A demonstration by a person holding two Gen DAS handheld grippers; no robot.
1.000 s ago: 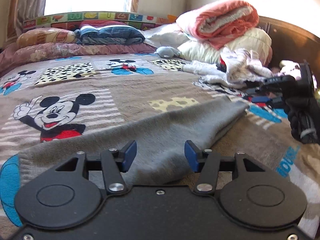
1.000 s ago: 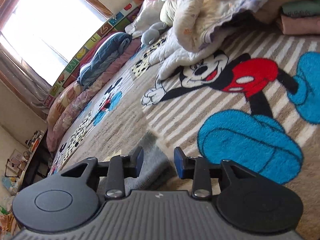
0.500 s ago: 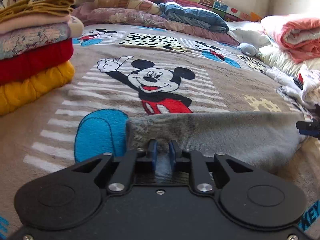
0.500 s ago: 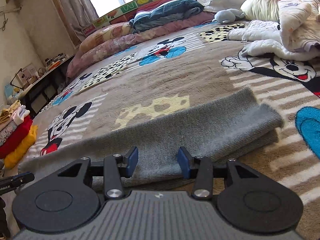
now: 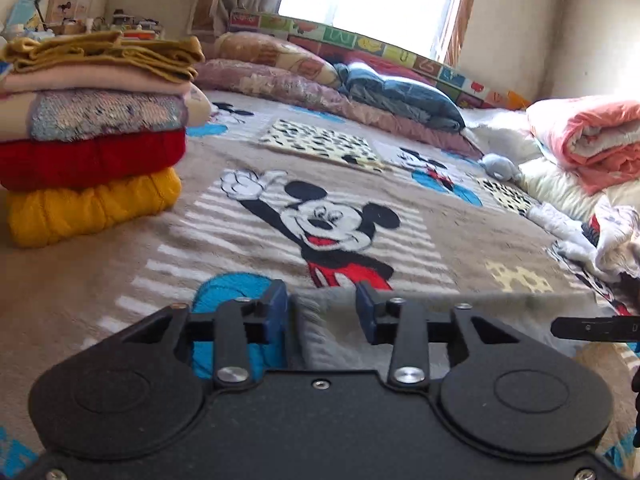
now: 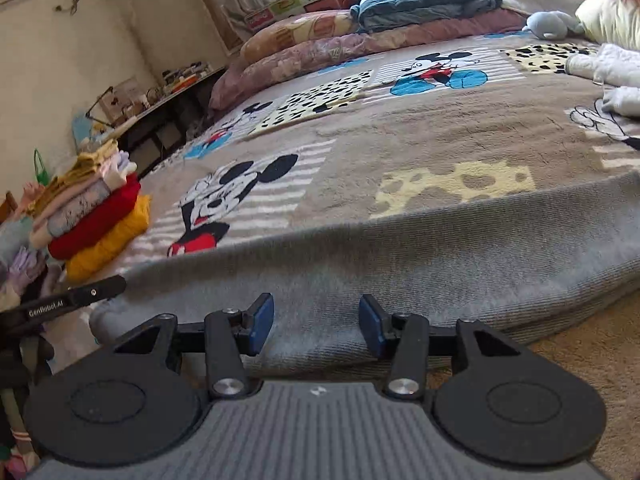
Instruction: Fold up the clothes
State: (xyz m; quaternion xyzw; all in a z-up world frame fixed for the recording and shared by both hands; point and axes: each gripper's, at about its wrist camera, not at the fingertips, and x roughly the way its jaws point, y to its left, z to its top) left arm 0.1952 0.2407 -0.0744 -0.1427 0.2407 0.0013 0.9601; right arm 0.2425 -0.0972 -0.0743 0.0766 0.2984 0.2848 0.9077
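Stack of clothes (image 5: 92,136): folded pieces piled near the left edge of the bed, yellow at the bottom, then red, a sequinned piece, pink and mustard on top; seen in the right wrist view too (image 6: 96,216).
Blanket (image 5: 240,208): brown, printed with cartoon mice, covering the bed.
Left gripper (image 5: 322,312): jaws apart, empty, hovering over the left end of the sweater; the grey edge lies between the blue pads (image 5: 276,312) without being pinched.
Sweater (image 6: 400,256): grey knit, folded into a long band lying flat across the near part of the bed, its left end under the left gripper, its right end toward the right edge.
Right gripper (image 6: 316,324): jaws wide, holding nothing, just above the near edge of the sweater at about its middle.
Pillows (image 5: 280,68): along the far edge of the bed under the window, with a blue quilt (image 5: 400,92) on them.
Pink blanket (image 5: 588,136): rolled on white bedding at the right edge.
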